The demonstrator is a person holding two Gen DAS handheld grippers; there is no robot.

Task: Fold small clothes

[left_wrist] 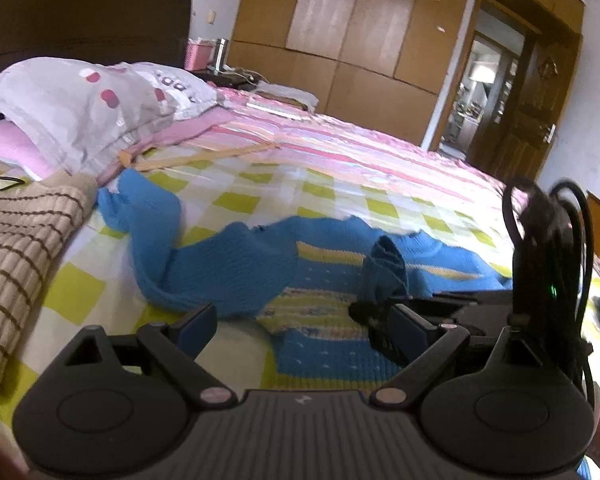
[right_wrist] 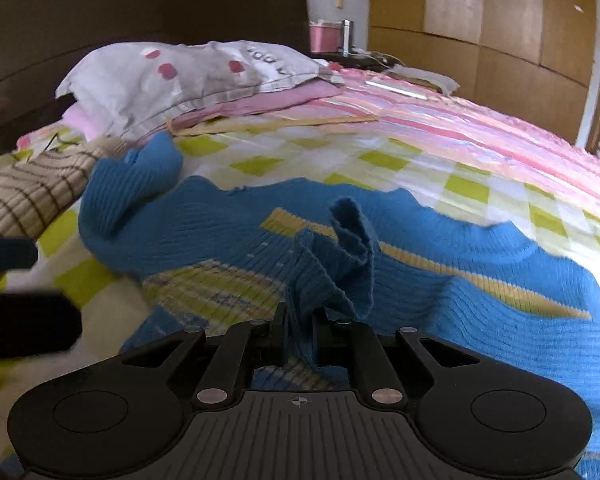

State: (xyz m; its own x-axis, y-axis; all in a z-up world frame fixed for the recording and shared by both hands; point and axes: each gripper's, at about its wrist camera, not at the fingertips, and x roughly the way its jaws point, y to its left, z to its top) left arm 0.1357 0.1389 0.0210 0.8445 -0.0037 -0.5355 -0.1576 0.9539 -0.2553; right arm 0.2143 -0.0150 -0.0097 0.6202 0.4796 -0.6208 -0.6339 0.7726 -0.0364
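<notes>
A small blue sweater (right_wrist: 228, 232) lies spread on the checked bedspread (right_wrist: 460, 188), filling the middle and right of the right wrist picture. The right gripper (right_wrist: 300, 320) has its jaws pinched narrow on a bunched-up bit of the sweater, which pokes up in a little ruffle just above them. The left gripper (left_wrist: 300, 320) stands wide with nothing between its jaws, low in its own picture, over the sweater's striped part.

What could go wrong? The pinch looks small and crumpled, so I think the knit could slip out if it is pulled fast. It could also drag the whole sweater along and not fold it, since nothing holds the other side down.

One sleeve (right_wrist: 140, 176) flops toward the upper left, touching or nearly touching a striped brown cloth (right_wrist: 28, 196). A pillow (right_wrist: 180, 76) sits behind that. The upper right of the bed is open, so there is more room to move that way.
</notes>
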